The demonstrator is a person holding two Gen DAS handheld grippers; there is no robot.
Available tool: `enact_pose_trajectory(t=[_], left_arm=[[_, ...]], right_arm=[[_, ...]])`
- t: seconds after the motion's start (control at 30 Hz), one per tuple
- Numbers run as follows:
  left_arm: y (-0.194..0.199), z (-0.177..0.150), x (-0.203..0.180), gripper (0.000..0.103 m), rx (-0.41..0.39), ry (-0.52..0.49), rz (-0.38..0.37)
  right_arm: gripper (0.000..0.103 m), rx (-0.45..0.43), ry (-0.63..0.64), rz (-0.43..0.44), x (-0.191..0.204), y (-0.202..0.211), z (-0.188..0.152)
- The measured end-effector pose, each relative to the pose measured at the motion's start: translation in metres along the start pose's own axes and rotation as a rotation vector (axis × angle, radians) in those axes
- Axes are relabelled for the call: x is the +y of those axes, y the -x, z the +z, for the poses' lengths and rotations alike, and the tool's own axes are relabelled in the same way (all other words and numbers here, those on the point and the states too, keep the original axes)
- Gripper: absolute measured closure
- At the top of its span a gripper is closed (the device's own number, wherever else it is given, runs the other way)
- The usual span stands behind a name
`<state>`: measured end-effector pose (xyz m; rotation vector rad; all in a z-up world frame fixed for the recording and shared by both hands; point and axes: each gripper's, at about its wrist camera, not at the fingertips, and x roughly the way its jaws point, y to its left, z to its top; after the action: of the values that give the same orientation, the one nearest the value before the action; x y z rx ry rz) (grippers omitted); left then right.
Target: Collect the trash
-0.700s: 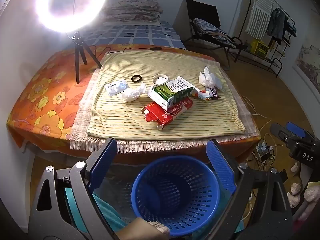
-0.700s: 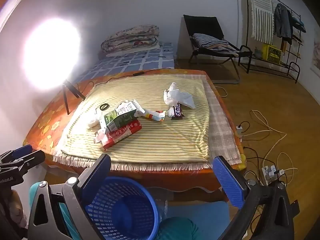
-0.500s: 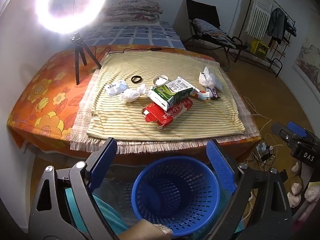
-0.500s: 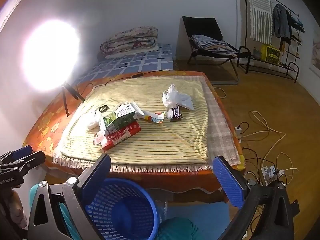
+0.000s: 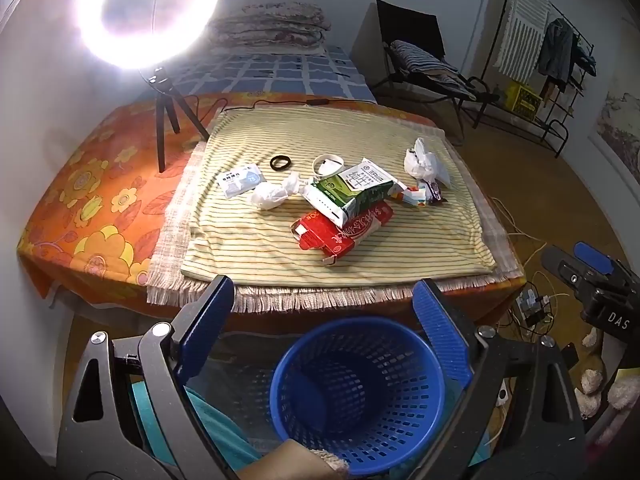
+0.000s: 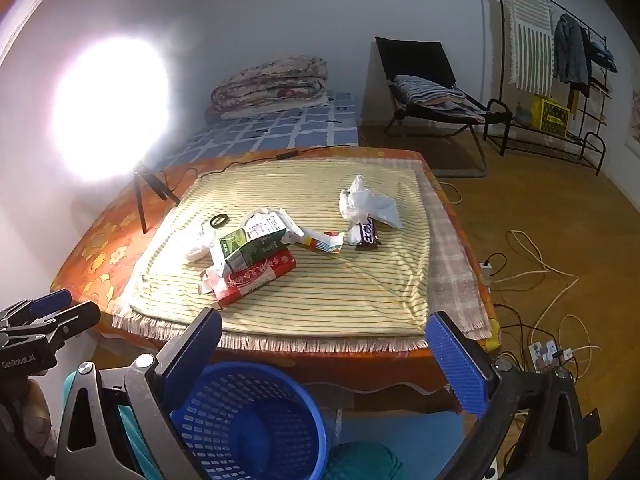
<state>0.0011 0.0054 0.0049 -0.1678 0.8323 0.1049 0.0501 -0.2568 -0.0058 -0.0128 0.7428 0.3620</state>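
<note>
2 cartons (image 5: 352, 196) (stacked), 1 blue basket (image 5: 356, 392), 2 grippers (image 5: 324, 320) agape.

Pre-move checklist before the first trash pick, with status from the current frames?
1. left gripper open and holding nothing: ok.
2. right gripper open and holding nothing: ok.
3. blue basket upright, mouth unobstructed, below the table's near edge: ok.
4. Basket contents: none visible in the left wrist view: ok.
5. Nearest trash reachable from above: the red carton lies flat, but the green carton rests on its far end, so lift the green one first: not ok for a direct red pick.
6. Candy bar separate from the white plastic bag: cannot tell, they appear to touch.
</note>
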Motion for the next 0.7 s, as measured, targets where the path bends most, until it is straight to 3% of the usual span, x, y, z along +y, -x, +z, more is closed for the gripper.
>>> enact_pose_trajectory(t=[0.7], left_arm=[[-0.001, -0.0001, 0.0035, 0.01, -0.001, 0.001, 0.0]], right_arm=[[0.0, -0.019, 0.011, -0.004, 0.0099, -0.009, 0.0063]])
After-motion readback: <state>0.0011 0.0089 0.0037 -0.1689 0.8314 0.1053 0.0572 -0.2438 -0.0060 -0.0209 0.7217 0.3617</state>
